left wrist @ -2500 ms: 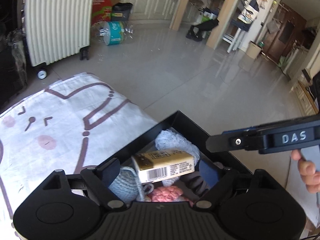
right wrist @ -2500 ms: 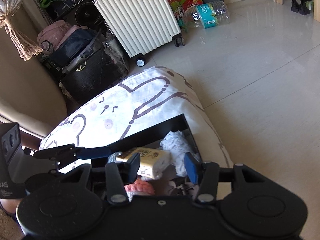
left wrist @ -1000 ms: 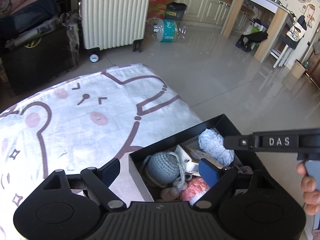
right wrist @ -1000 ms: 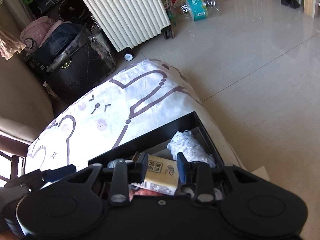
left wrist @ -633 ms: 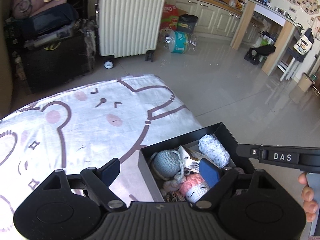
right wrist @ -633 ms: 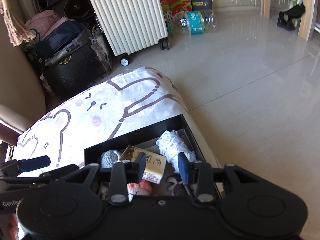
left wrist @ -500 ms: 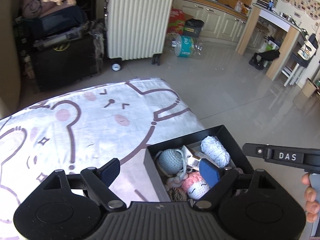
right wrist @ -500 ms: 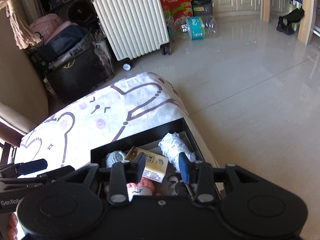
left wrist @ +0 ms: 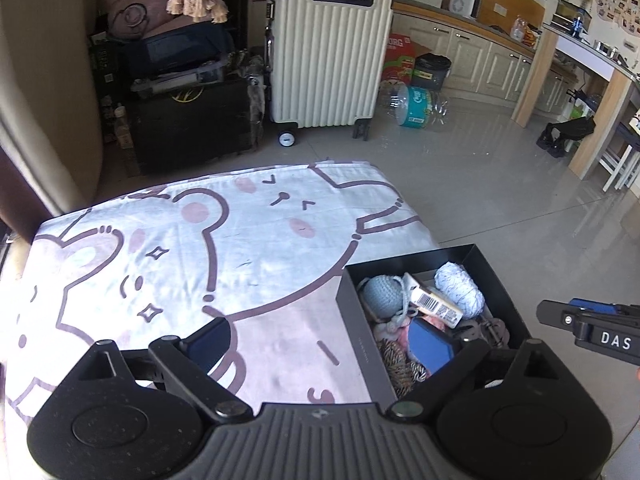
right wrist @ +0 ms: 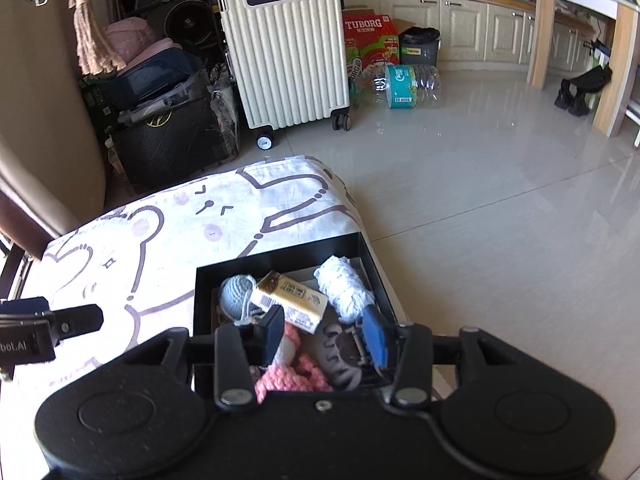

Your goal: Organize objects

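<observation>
A black box (left wrist: 496,288) (right wrist: 280,258) sits at the right end of a bear-print cloth (left wrist: 200,256) (right wrist: 160,232). It holds a yellow barcoded carton (right wrist: 292,300) (left wrist: 434,306), a blue crochet ball (right wrist: 237,294) (left wrist: 382,292), a white yarn ball (right wrist: 344,284) (left wrist: 460,286), a pink knit toy (right wrist: 296,374) and a grey hair claw (right wrist: 338,354). My left gripper (left wrist: 324,346) is open and empty above the cloth and the box's left wall. My right gripper (right wrist: 326,334) is open and empty above the box.
A white ribbed suitcase (left wrist: 328,60) (right wrist: 284,52), black bags (right wrist: 172,132) and a pack of water bottles (right wrist: 400,80) stand on the tiled floor beyond the cloth. The cloth edge drops to the floor right of the box.
Both grippers have drawn back and up from the box. The left has swung left over the cloth. The carton, earlier between the fingers, lies in the box.
</observation>
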Demonstrator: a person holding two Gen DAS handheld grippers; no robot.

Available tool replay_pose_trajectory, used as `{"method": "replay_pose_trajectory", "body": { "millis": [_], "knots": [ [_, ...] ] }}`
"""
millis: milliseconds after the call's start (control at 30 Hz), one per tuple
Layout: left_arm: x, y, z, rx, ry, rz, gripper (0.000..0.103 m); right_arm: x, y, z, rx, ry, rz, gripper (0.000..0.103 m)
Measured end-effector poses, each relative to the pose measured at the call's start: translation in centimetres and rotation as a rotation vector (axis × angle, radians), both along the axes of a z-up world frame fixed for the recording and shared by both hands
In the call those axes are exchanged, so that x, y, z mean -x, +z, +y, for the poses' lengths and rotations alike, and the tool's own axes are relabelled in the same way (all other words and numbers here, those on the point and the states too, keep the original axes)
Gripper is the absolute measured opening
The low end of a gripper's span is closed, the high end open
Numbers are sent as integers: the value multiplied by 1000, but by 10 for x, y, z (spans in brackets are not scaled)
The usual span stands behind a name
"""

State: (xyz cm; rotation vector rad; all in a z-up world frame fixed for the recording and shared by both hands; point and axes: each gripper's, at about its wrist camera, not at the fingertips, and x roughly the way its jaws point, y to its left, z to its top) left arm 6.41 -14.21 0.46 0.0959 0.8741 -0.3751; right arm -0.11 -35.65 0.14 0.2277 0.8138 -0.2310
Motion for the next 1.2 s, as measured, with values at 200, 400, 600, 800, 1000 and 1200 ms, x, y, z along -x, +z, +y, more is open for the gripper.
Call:
{"method": "replay_pose_trajectory", "body": {
  "millis": [200,400,600,800,1000,1200],
  "knots": [
    [11,-2,4,-38,35,-4,102,13,1,9,53,17,9,58],
    [17,-7,0,-89,40,-16,103,18,-1,9,63,-2,23,71],
    [16,-11,0,-89,57,-8,103,17,-4,13,83,9,47,90],
    [14,-14,0,-92,68,4,103,16,-8,13,103,-4,70,101],
    [14,-16,-2,-95,58,13,103,15,-9,12,109,-10,81,103],
    [15,-17,-3,-101,54,21,103,16,-8,13,112,-16,80,103]
  ]
}}
